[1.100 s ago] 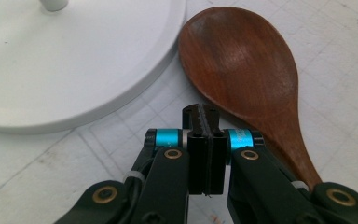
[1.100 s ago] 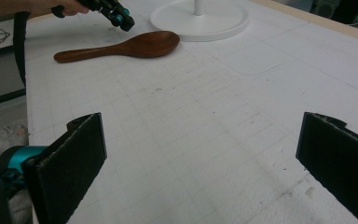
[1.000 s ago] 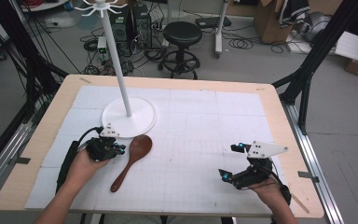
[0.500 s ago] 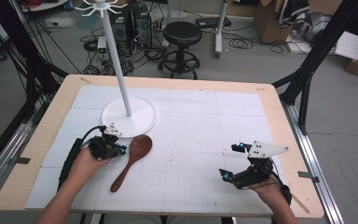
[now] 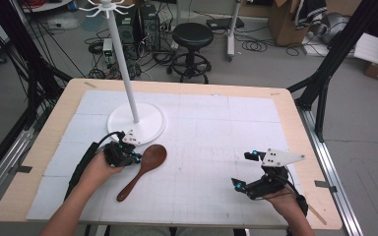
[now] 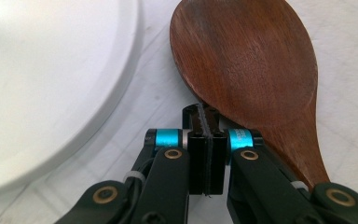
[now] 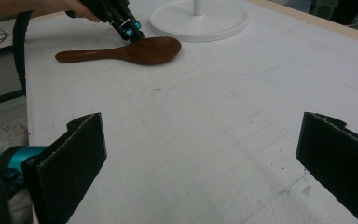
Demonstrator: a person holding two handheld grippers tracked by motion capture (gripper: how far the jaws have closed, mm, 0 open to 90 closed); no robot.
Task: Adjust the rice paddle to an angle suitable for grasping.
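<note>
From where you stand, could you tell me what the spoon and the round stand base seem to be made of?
The spoon looks like dark reddish-brown wood with a smooth, slightly glossy finish: grain streaks run along its bowl, and the rim shows pale wear. The stand base looks like white painted metal or plastic; its surface is even, semi-matte and without grain, so the material stays open.

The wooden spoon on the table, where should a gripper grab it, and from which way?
Probably the handle of the wooden spoon, coming down from above. It lies flat and the handle is narrow enough to fit between two jaws; the bowl is broad. The left gripper sits shut at the bowl's edge, so it must open first.
</note>
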